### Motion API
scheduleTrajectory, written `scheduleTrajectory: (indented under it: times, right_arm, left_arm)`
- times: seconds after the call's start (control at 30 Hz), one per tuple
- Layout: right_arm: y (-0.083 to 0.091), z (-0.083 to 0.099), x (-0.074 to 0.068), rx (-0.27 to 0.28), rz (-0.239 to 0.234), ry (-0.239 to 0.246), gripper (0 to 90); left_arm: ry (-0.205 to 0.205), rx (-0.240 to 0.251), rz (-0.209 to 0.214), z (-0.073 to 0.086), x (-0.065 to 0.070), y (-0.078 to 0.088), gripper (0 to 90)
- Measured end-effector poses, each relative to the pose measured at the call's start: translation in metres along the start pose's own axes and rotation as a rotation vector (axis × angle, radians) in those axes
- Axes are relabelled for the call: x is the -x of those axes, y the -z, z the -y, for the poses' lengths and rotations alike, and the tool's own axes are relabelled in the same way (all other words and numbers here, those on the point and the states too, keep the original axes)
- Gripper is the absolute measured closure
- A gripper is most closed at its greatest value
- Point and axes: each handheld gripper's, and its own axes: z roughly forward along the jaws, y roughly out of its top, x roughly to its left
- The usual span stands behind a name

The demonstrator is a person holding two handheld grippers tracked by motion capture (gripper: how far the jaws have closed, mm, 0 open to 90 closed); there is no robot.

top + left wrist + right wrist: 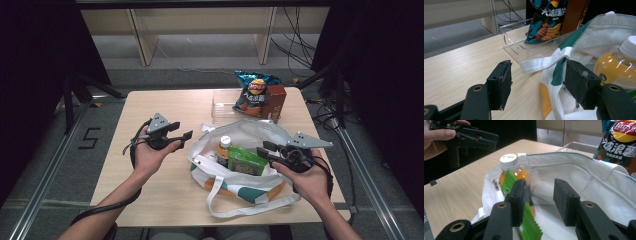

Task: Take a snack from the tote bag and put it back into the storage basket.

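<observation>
Right claw (540, 202) open over tote bag (579, 170), nothing gripped; green packet (524, 220) stands loose against one jaw, likely just dropped in. Beyond it, one orange drink bottle (510, 168) upright inside bag. Left claw (537, 83) open, empty, level, bag's rim between jaws, untouched; probably ready to steady opening. Farther off on worktop (150, 110): one chip bag (252, 92), one brown box (276, 100), one clear tray (222, 107).

White/teal/orange bag (250, 135), green packet (246, 161), orange-drink bottle (223, 148), white cap.
</observation>
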Motion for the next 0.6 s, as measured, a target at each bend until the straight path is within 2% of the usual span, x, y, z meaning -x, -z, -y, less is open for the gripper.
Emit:
scheduleTrajectory:
  times: [0.03, 0.1, 0.13, 0.17, 0.2, 0.23, 0.27, 0.3, 0.33, 0.37, 0.4, 0.43, 0.47, 0.53, 0.6]
  right_arm:
    - [-0.001, 0.000, 0.001, 0.011, -0.011, 0.026, 61.8]
    - [0.001, 0.000, -0.003, -0.012, -0.007, 0.004, 61.8]
    - [0.000, 0.000, -0.002, -0.005, -0.009, 0.034, 61.7]
    - [-0.001, 0.000, -0.003, 0.000, -0.003, 0.039, 61.7]
    - [-0.001, 0.000, -0.003, 0.000, -0.003, 0.039, 61.7]
    - [-0.002, 0.001, -0.003, -0.017, -0.023, 0.028, 61.4]
    - [-0.003, 0.003, -0.006, -0.016, -0.021, 0.004, 61.2]
    - [-0.002, 0.003, -0.006, -0.040, -0.026, 0.007, 61.1]
    - [-0.003, 0.004, -0.006, -0.036, -0.028, 0.012, 61.0]
    - [-0.006, 0.005, -0.006, -0.005, -0.012, 0.030, 60.9]
    - [-0.004, 0.004, -0.004, -0.024, -0.017, 0.061, 60.7]
    - [-0.005, 0.005, -0.007, -0.041, -0.031, 0.008, 60.7]
    - [-0.006, 0.005, -0.006, -0.041, -0.026, 0.032, 60.6]
    - [-0.008, 0.006, -0.006, -0.028, -0.033, 0.020, 60.7]
    - [-0.010, 0.008, -0.004, -0.044, -0.040, 0.045, 60.6]
  left_arm:
    - [0.000, -0.001, 0.000, 0.000, 0.000, 0.000, 37.7]
    - [-0.002, -0.003, 0.000, 0.000, 0.000, 0.000, 37.7]
    - [-0.001, -0.004, 0.000, 0.000, 0.000, -0.001, 37.7]
    - [0.000, -0.004, 0.001, 0.000, 0.000, -0.001, 37.7]
    - [0.000, -0.004, 0.001, 0.000, 0.000, -0.001, 37.7]
    - [0.000, -0.002, 0.003, 0.000, 0.001, -0.001, 37.7]
    - [0.001, -0.001, 0.004, 0.000, 0.001, -0.001, 37.7]
    - [0.001, -0.001, 0.004, 0.000, 0.001, -0.001, 37.7]
    - [0.001, -0.001, 0.004, 0.000, 0.001, -0.001, 37.6]
    - [0.001, -0.001, 0.003, 0.000, 0.001, -0.001, 37.7]
    - [0.002, -0.002, 0.003, 0.000, 0.001, -0.001, 37.6]
    - [0.002, -0.001, 0.003, 0.000, 0.001, -0.001, 37.7]
    - [0.001, -0.001, 0.004, 0.000, 0.001, -0.001, 37.7]
    - [0.001, -0.002, 0.004, 0.000, 0.001, -0.001, 37.7]
    - [0.000, -0.002, 0.003, 0.000, 0.001, -0.001, 37.7]
